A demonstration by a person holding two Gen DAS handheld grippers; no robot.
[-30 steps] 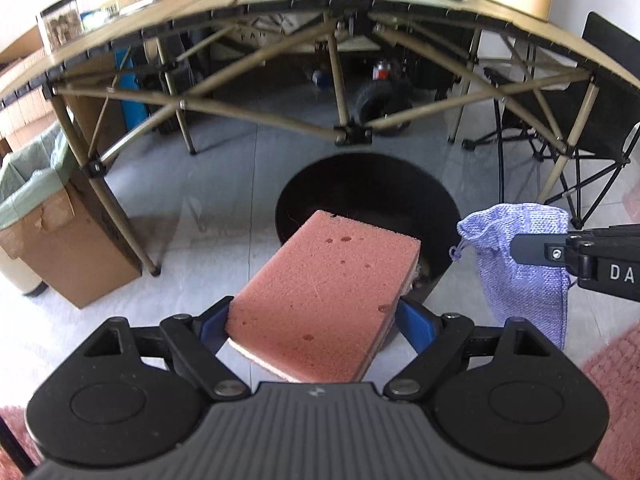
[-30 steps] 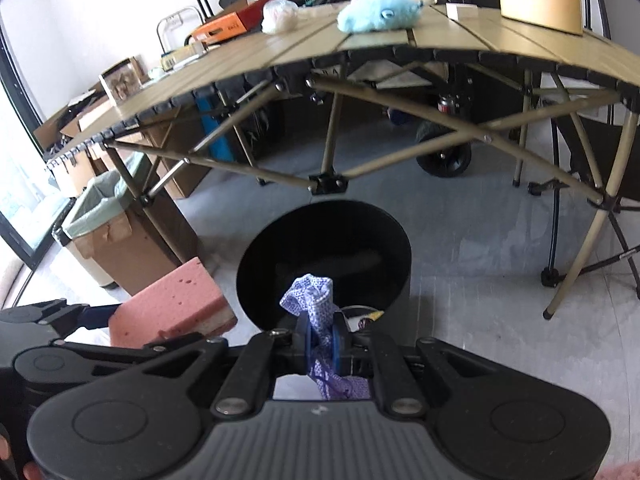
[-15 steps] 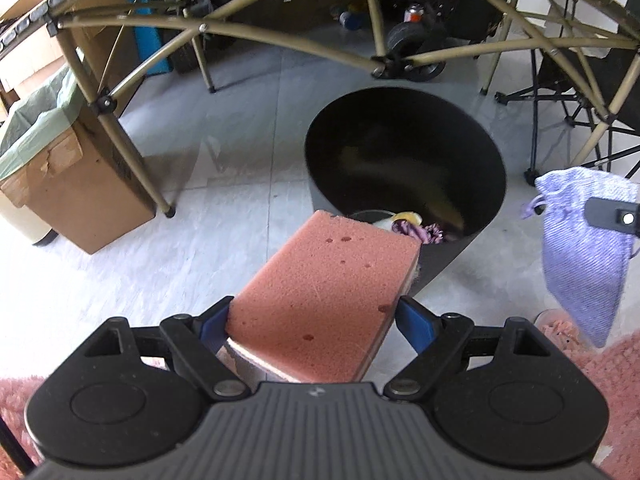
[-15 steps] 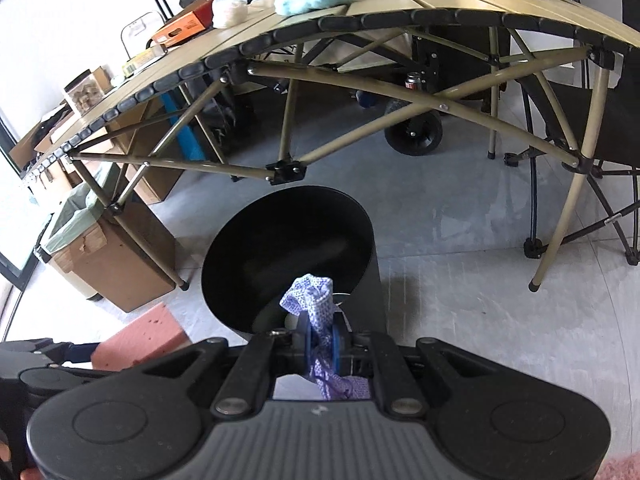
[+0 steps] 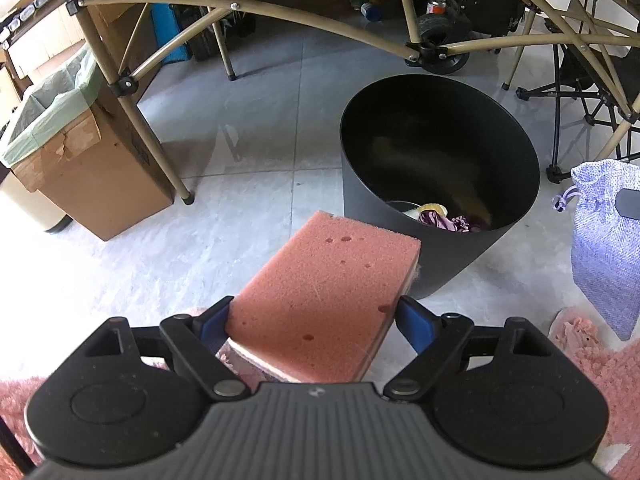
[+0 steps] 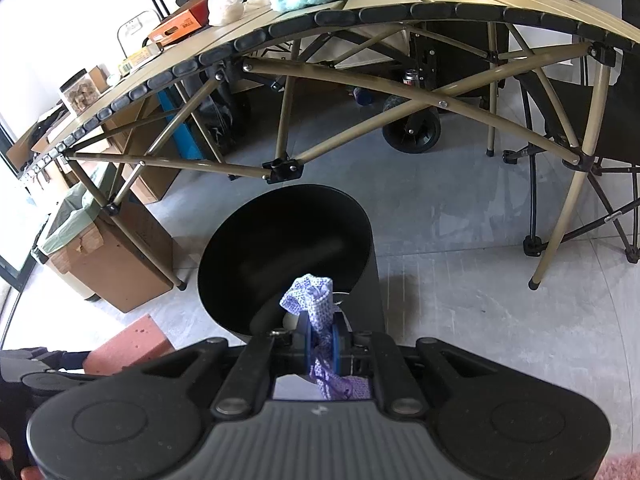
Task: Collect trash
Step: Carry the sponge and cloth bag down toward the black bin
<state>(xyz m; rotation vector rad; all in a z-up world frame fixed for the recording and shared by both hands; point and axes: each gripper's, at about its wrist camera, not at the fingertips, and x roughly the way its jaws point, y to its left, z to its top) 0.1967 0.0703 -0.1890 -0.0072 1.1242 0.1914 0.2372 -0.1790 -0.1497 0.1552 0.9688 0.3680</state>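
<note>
L gripper [image 5: 316, 322] clamped on pink rectangular foam sponge [image 5: 326, 304], long axis pointing to 1 o'clock, far corner over rim of black round plastic bin [image 5: 400, 248]. R gripper [image 6: 321, 336] pinched shut on lilac knit drawstring pouch [image 6: 314, 300], hanging at bin's 6 o'clock edge.

The sponge [image 5: 326, 300] has dropped lower, left of the bin [image 5: 436, 184]

- Pale grey tiled floor [image 5: 256, 216], brightly lit.
- Folding table [image 6: 440, 12] on tan crossed legs.
- Cardboard box [image 5: 86, 168] with green liner.
- Black folding chair [image 6: 600, 120].
- Pink rug [image 5: 600, 364].
</note>
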